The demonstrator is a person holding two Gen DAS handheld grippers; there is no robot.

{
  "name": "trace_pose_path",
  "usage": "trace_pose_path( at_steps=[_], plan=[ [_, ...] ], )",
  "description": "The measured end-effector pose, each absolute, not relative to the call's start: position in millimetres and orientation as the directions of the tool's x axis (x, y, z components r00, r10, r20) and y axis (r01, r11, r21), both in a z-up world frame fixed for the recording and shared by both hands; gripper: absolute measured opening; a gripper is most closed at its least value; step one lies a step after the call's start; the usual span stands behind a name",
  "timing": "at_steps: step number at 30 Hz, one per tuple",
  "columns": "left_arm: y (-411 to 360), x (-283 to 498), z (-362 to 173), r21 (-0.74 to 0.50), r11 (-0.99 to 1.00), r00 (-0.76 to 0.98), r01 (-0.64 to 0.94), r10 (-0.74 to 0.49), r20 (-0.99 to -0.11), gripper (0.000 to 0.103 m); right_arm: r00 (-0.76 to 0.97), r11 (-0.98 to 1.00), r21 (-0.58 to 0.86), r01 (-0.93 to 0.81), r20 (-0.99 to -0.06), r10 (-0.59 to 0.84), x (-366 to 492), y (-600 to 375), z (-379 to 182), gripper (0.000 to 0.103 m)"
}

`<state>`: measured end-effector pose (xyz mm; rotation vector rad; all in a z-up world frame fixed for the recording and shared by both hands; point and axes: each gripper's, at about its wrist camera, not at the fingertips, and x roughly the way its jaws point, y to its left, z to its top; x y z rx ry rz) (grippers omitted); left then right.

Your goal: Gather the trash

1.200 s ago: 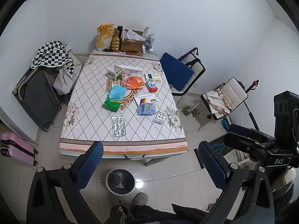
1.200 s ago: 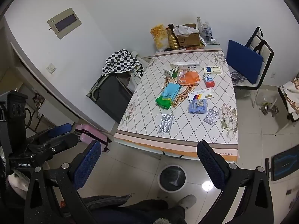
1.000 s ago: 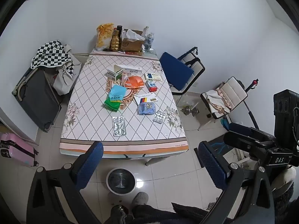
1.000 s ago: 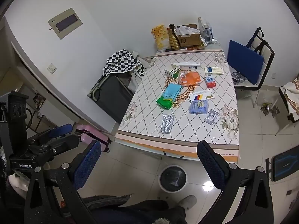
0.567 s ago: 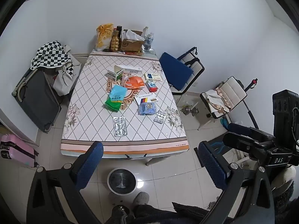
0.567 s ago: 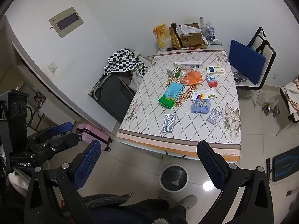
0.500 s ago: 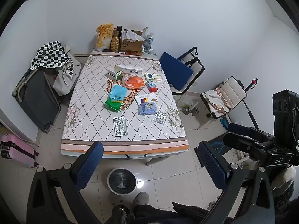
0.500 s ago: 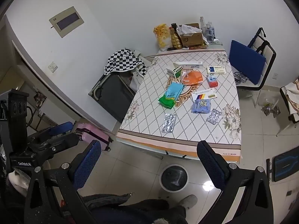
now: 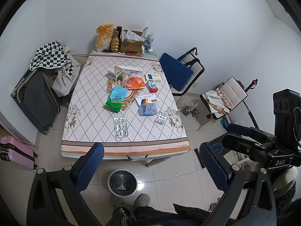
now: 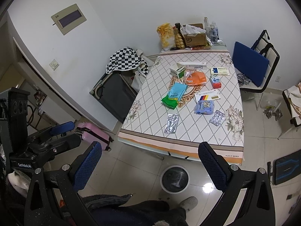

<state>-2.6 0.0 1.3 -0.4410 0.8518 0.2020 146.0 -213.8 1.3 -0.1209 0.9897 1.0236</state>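
Both hand-held grippers, left (image 9: pixel 149 160) and right (image 10: pixel 150 159), gape wide, holding nothing; "Doctor" box (image 9: pixel 131 71), "SF" carton (image 9: pixel 131 45).

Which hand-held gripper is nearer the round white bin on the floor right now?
Left, by a small margin. The bin sits almost centred just ahead of the left hand-held gripper; the right hand-held gripper has it slightly off to its right. Both hover above, open.

A lived-in room of a home: at frame centre a surface (image 9: pixel 90 131) under a floral quilted cloth, a blue-cushioned chair (image 9: pixel 176 71) to its right, a pink suitcase (image 9: pixel 15 154) at lower left, a checkered cloth (image 9: pixel 49 56) over luggage, pale tiled floor (image 9: pixel 169 171), plain white walls.
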Motion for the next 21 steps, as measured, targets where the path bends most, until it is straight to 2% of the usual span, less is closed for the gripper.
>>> trace_pose_path(
  at_steps=[21],
  plan=[
    [-2, -1, 14, -0.3, 0.894, 0.653, -0.333, -0.01, -0.757, 0.103, 0.152, 0.555, 0.337, -0.761, -0.739, 0.657, 144, -212, 2, 0.103]
  ],
)
